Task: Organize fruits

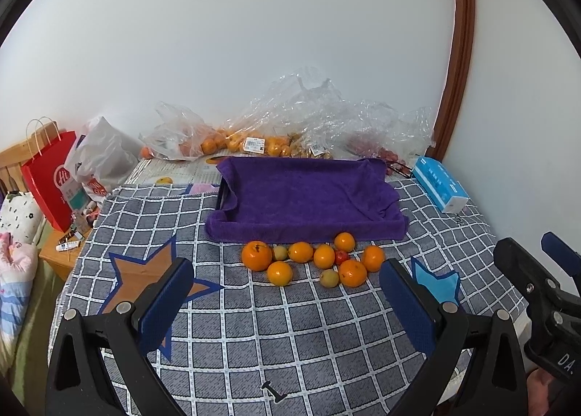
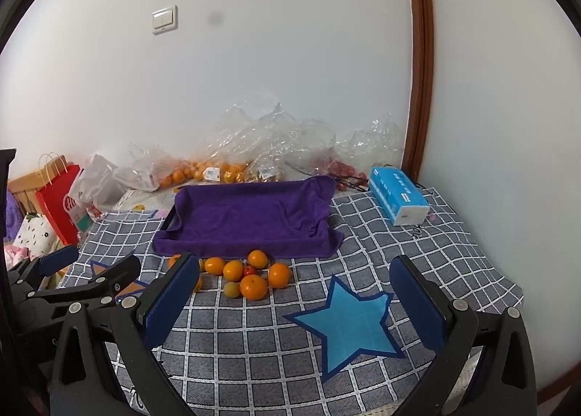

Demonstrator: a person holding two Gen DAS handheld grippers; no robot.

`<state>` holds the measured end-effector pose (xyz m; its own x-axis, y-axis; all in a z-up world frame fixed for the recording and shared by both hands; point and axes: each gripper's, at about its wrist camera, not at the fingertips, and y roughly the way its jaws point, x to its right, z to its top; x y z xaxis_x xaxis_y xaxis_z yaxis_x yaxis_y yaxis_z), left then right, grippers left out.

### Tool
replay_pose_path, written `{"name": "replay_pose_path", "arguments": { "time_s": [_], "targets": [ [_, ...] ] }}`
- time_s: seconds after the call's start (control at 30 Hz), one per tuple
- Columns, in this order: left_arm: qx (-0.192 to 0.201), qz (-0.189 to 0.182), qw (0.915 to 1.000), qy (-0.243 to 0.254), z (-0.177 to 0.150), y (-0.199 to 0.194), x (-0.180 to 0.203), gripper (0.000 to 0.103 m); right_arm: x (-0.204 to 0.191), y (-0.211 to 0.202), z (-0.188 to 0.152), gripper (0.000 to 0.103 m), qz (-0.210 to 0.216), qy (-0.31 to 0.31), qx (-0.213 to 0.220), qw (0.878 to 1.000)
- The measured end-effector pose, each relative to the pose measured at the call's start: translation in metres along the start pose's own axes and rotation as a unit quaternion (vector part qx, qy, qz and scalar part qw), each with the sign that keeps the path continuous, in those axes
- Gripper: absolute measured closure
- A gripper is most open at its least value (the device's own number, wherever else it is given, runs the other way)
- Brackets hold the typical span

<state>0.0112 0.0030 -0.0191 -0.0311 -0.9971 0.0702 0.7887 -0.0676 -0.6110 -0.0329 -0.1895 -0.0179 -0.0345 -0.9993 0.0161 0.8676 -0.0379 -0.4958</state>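
Several oranges [image 1: 257, 255] lie in a cluster with two greenish fruits [image 1: 329, 278] and a small red fruit [image 1: 341, 256] on the checked cloth, just in front of a tray lined with a purple towel [image 1: 308, 194]. The same cluster [image 2: 253, 286] and tray [image 2: 250, 216] show in the right wrist view. My left gripper [image 1: 287, 301] is open and empty, a little short of the fruits. My right gripper [image 2: 294, 298] is open and empty, to the right of the fruits above a blue star patch [image 2: 348, 325]. The tray holds no fruit.
Clear plastic bags of oranges and red fruit [image 1: 254, 142] lie against the back wall. A blue tissue box [image 1: 439, 183] sits at the right. A red paper bag [image 1: 51, 176] and white bags stand at the left. An orange star patch [image 1: 145, 270] marks the cloth.
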Motion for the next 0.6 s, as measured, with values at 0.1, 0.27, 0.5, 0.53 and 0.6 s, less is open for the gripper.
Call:
{"name": "replay_pose_path", "arguments": {
  "time_s": [0.1, 0.27, 0.5, 0.53, 0.6],
  "targets": [
    [-0.001, 0.002, 1.0000, -0.007, -0.002, 0.008, -0.006, 0.000, 0.002, 0.012, -0.002, 0.000, 0.004, 0.013, -0.014, 1.000],
    [-0.008, -0.002, 0.9998, -0.019, 0.001, 0.023, -0.017, 0.000, 0.002, 0.037, -0.008, 0.000, -0.002, 0.021, -0.046, 0.999],
    [-0.010, 0.005, 0.9998, -0.017, 0.004, 0.043, -0.027, 0.000, 0.004, 0.071, -0.012, 0.000, 0.004, 0.018, -0.056, 0.998],
    [-0.011, 0.008, 0.9998, -0.016, 0.003, 0.046, -0.029, 0.000, 0.004, 0.074, -0.013, 0.000, 0.002, 0.017, -0.051, 0.999],
    [-0.016, 0.009, 0.9997, -0.016, 0.001, 0.055, -0.032, 0.000, 0.005, 0.081, -0.014, 0.000, 0.002, 0.022, -0.047, 0.999]
  ]
}}
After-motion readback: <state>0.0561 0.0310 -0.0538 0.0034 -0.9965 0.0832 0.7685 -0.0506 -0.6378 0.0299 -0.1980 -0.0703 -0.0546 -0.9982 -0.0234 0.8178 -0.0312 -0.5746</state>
